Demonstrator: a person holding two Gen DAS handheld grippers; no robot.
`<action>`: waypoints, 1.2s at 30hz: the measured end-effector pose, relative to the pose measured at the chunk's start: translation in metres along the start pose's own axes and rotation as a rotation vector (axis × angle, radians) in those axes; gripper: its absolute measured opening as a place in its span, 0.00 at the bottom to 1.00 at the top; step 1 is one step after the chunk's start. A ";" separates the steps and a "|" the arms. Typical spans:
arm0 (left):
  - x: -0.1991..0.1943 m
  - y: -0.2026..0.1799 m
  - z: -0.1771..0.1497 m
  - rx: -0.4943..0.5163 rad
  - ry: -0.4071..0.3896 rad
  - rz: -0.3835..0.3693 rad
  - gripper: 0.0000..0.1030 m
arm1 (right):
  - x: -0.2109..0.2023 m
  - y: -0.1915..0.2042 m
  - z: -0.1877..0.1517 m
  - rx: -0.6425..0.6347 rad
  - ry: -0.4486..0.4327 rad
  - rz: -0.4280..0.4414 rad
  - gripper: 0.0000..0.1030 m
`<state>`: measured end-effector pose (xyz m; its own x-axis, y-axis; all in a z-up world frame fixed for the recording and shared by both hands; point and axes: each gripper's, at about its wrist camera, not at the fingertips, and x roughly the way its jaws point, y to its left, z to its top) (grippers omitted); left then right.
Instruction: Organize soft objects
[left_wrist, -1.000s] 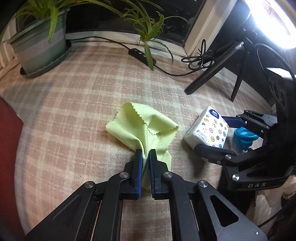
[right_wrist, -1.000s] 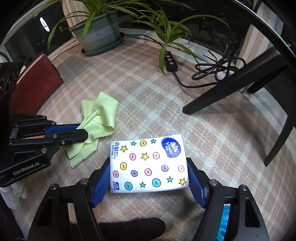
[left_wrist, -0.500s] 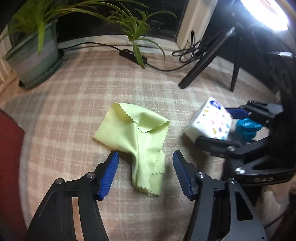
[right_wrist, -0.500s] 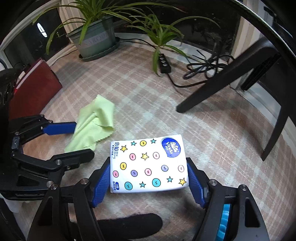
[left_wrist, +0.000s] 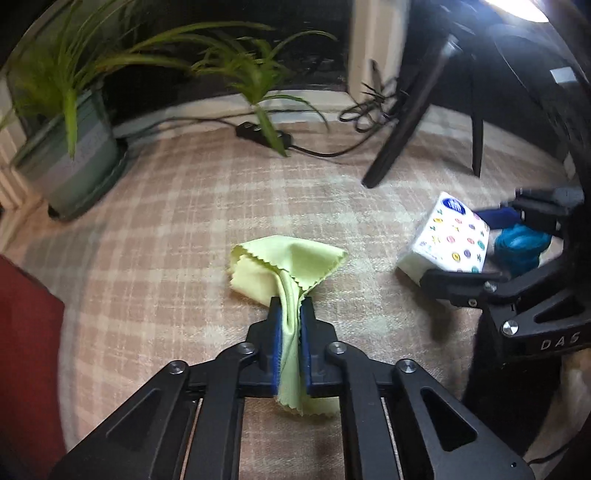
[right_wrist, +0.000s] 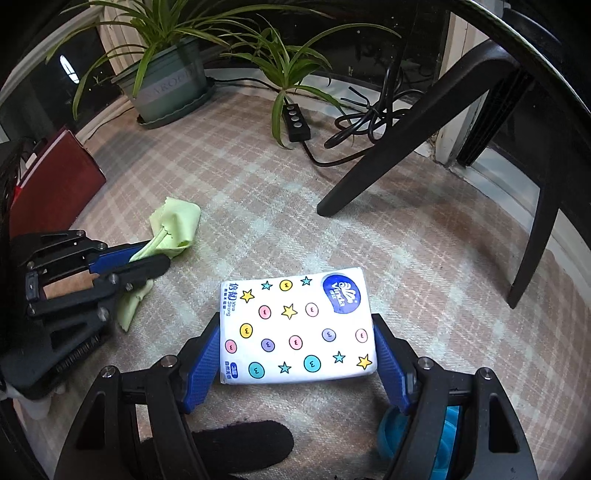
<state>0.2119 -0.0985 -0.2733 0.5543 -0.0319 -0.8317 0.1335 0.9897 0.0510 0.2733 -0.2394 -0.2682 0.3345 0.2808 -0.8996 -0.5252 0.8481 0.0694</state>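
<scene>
A light green cloth (left_wrist: 284, 264) with zigzag edges lies bunched on the plaid surface; it also shows in the right wrist view (right_wrist: 177, 225). My left gripper (left_wrist: 291, 310) is shut on the cloth's near part, with a loose end hanging below the fingers. A white tissue pack (right_wrist: 297, 325) with coloured dots and stars sits between the blue pads of my right gripper (right_wrist: 297, 350), which is shut on it. The pack also shows at the right of the left wrist view (left_wrist: 448, 236).
A potted plant (right_wrist: 170, 85) stands at the back left. A black power strip (right_wrist: 297, 122) and coiled cable (right_wrist: 369, 122) lie at the back. Black stand legs (right_wrist: 399, 147) cross the right side. A dark red box (right_wrist: 51, 181) sits at the left. A blue object (left_wrist: 521, 247) sits behind the pack.
My left gripper opened half a second ago and has now shut again on the green cloth, bunching it up. The right gripper kept hold of the tissue pack.
</scene>
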 end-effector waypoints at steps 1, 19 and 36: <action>0.000 0.006 0.000 -0.027 0.002 -0.018 0.06 | 0.000 0.000 0.000 0.002 -0.001 0.001 0.69; -0.088 0.062 -0.026 -0.232 -0.098 -0.148 0.05 | -0.045 0.042 0.008 -0.003 -0.096 0.068 0.69; -0.251 0.173 -0.093 -0.365 -0.248 -0.036 0.05 | -0.102 0.196 0.084 -0.239 -0.211 0.240 0.69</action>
<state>0.0191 0.0934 -0.1073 0.7407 -0.0552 -0.6695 -0.1185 0.9703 -0.2110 0.2018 -0.0641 -0.1263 0.3208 0.5656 -0.7597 -0.7671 0.6256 0.1418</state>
